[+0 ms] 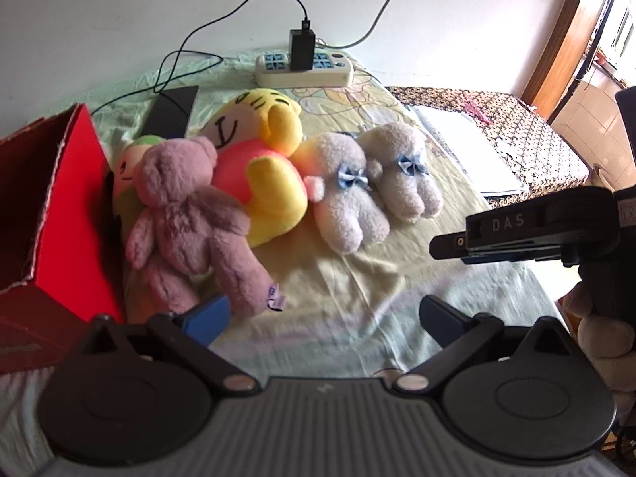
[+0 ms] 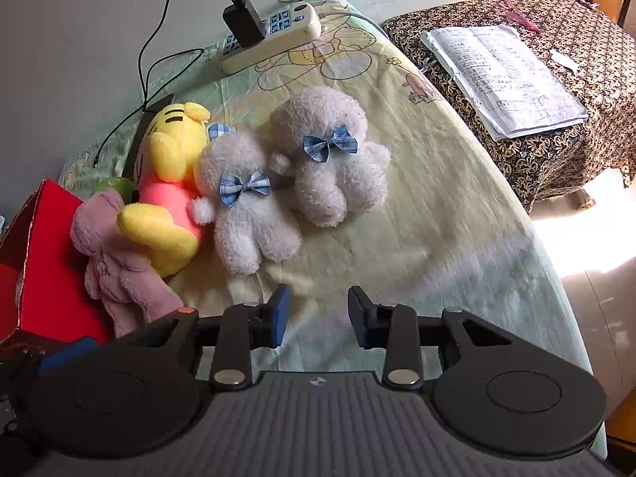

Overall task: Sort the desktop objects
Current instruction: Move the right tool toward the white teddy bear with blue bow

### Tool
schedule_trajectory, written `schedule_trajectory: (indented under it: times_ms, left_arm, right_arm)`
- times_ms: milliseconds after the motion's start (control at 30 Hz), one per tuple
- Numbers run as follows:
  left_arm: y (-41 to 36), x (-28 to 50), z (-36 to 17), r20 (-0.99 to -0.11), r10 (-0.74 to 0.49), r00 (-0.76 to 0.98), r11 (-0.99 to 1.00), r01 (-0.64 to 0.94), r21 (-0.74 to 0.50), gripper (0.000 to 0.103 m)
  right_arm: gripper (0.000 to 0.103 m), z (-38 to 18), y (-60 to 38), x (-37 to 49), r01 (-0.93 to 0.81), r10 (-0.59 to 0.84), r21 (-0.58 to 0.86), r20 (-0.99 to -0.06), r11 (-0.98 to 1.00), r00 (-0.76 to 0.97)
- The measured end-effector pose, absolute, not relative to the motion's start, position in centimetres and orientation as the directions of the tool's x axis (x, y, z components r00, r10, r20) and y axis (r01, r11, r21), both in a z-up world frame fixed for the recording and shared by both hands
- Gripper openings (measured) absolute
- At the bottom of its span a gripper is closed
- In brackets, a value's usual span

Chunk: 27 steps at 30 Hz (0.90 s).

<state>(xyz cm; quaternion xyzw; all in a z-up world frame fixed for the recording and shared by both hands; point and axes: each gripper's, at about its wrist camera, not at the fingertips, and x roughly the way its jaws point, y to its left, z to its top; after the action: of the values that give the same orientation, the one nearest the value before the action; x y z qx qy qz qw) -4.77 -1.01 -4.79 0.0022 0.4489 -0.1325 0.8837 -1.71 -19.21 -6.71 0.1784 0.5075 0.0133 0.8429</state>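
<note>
Several plush toys lie on the sheet: a pink bear (image 1: 187, 218) (image 2: 115, 258), a yellow bear in a pink shirt (image 1: 258, 167) (image 2: 167, 198), two white bears with blue bows (image 1: 349, 194) (image 2: 246, 202) (image 1: 401, 171) (image 2: 330, 155), and a green-topped toy (image 1: 127, 163) behind the pink bear. A red box (image 1: 59, 198) (image 2: 35, 254) stands open at the left. My left gripper (image 1: 324, 318) is open and empty, just short of the pink bear's leg. My right gripper (image 2: 318, 316) is open and empty, short of the white bears; it also shows in the left wrist view (image 1: 445, 244).
A power strip (image 1: 304, 67) (image 2: 270, 39) with a black charger and cables lies at the back by the wall. A black tablet (image 1: 171, 113) lies behind the toys. A patterned side table (image 2: 556, 79) at the right holds papers (image 2: 505, 75). The bed edge drops off at right.
</note>
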Motion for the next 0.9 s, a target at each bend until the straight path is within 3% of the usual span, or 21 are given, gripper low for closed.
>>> schedule_trajectory:
  times_ms: [233, 400, 500, 600, 900]
  left_arm:
    - [0.0, -3.4, -2.0, -0.738, -0.133, 0.662, 0.987, 0.157, -0.037, 0.09]
    - [0.0, -3.2, -2.8, -0.754, -0.149, 0.64, 0.988, 0.134, -0.082, 0.089]
    - [-1.1, -2.9, -3.4, -0.753, -0.121, 0.647, 0.99, 0.132, -0.046, 0.089]
    - [-1.9, -2.5, -3.7, -0.75, -0.111, 0.652, 0.99, 0.142, -0.022, 0.083]
    - [-3.4, -1.2, -3.9, -0.749, -0.177, 0.639, 0.975, 0.216, -0.046, 0.082]
  right_arm:
    - [0.033, -5.8, -20.1, -0.4, 0.013, 0.317, 0.373, -0.805, 0.928, 0.501]
    - [0.033, -4.4, -19.9, 1.2, -0.071, 0.382, 0.41, -0.757, 0.91, 0.531]
    - [0.033, -4.2, -19.4, 2.0, -0.112, 0.406, 0.414, -0.742, 0.904, 0.533]
    - [0.033, -4.4, -18.7, 2.9, -0.141, 0.403, 0.391, -0.75, 0.91, 0.525]
    - [0.033, -4.2, -20.5, 4.0, -0.093, 0.315, 0.32, -0.765, 0.943, 0.562]
